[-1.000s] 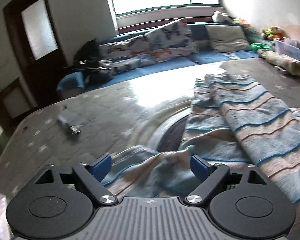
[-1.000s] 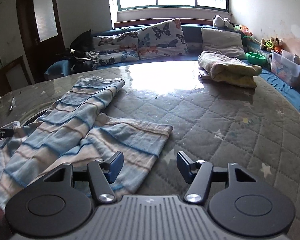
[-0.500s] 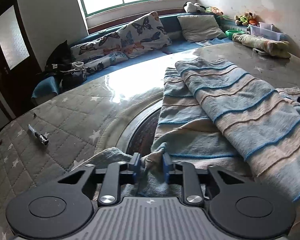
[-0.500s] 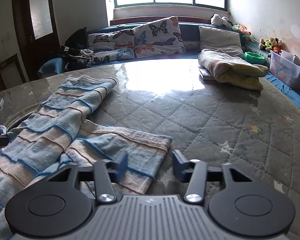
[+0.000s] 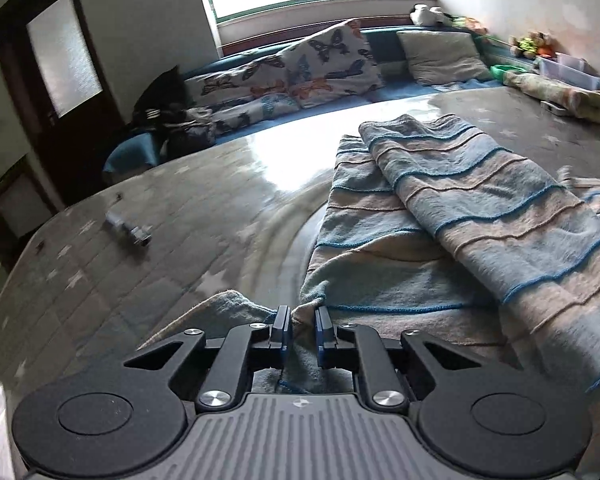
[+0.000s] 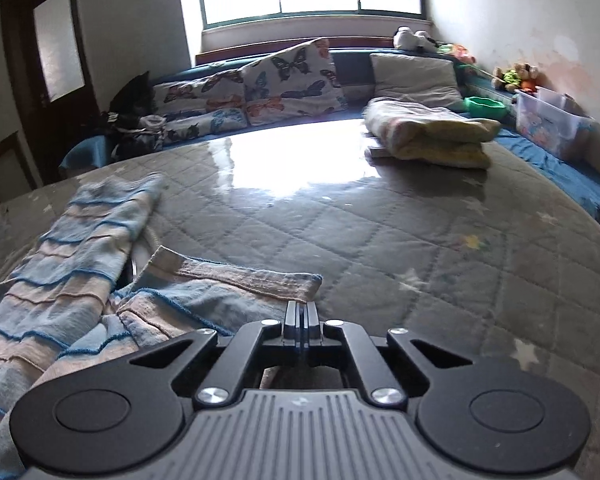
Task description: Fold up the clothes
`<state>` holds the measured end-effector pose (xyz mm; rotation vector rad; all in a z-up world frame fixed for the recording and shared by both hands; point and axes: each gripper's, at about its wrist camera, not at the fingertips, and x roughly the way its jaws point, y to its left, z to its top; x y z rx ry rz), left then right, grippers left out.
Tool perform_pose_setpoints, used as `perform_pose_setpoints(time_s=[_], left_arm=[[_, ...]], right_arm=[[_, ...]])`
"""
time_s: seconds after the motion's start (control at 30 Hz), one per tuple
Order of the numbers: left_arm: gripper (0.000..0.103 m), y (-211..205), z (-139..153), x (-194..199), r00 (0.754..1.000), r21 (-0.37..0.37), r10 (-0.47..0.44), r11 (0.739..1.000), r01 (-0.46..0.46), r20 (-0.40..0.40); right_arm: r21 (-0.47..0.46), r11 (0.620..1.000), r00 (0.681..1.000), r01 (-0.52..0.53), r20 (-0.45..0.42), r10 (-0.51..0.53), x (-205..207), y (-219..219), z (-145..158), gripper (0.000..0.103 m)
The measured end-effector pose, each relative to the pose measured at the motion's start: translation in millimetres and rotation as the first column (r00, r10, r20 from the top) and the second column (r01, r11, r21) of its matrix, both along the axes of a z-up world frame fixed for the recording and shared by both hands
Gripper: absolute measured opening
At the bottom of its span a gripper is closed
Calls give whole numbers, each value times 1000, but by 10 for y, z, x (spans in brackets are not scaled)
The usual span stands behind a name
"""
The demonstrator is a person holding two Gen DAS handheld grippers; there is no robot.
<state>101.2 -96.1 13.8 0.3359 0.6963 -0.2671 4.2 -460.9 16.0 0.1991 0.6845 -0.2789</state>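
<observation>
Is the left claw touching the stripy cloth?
Touching. The left wrist view shows the left claw closing on a bunched fold of the stripy cloth, pads pressing it.

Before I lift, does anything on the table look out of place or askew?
The striped garment lies rumpled and doubled over itself, not flat. A small metal object lies loose on the table to its left. Nothing spilled or damaged.

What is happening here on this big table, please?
A person is folding laundry with a handheld gripper in each hand. The left gripper is closing on a bunched corner of the striped blue and beige cloth, which sits between its jaws. The right gripper is shut at another edge of the same cloth; whether it has caught the fabric is hard to tell. The cloth lies crumpled on the quilted grey table cover, not yet folded. A folded yellowish blanket rests further back.
</observation>
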Motion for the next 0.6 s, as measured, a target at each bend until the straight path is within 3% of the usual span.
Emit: perform_pose_setpoints(time_s=[0.37,0.6], left_arm=[[13,476,67,-383,993,-19,122,992,-122,-2],[14,536,80,-551,989,-39,150,988,-150,-3]], right_arm=[[-50,997,998,60,-5,-60,-550,-137,-14,0],[-2,1000,1000,-21,6,21,-507,-94,38,5]])
